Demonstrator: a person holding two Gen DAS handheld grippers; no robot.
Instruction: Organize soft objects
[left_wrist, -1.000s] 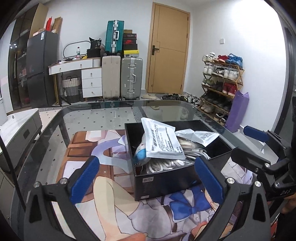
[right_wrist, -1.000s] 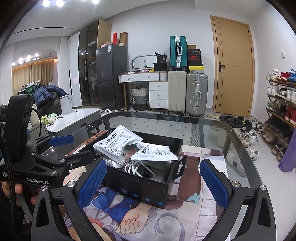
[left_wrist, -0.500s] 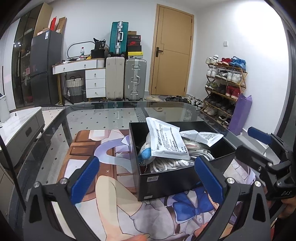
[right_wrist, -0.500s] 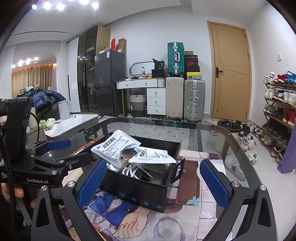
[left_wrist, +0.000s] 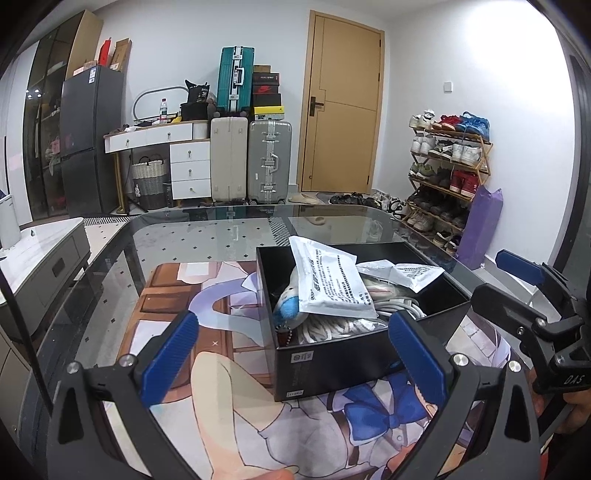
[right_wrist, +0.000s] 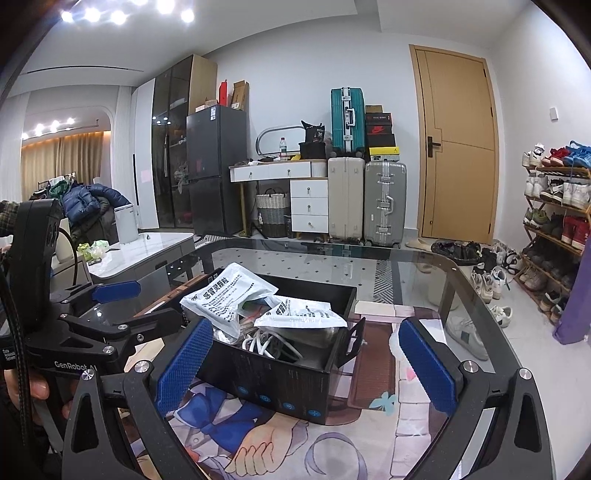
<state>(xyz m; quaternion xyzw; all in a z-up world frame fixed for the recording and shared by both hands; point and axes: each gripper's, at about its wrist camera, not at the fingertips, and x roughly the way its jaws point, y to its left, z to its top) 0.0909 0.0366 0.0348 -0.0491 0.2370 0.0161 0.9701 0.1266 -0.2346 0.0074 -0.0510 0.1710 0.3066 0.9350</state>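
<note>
A black box stands on the printed mat on the glass table. It holds two white printed pouches, a small plush with a blue end and white cables. The box also shows in the right wrist view, with the pouches on top. My left gripper is open and empty, held above the mat in front of the box. My right gripper is open and empty, to the right of the box; it shows in the left wrist view.
The glass table's far edge curves behind the box. Beyond it stand suitcases, a white desk with drawers, a door and a shoe rack. A white side table is at the left.
Both grippers have drawn back and lifted a little from the box and tilted upward. Both stay open and empty. The box's contents have not moved.
</note>
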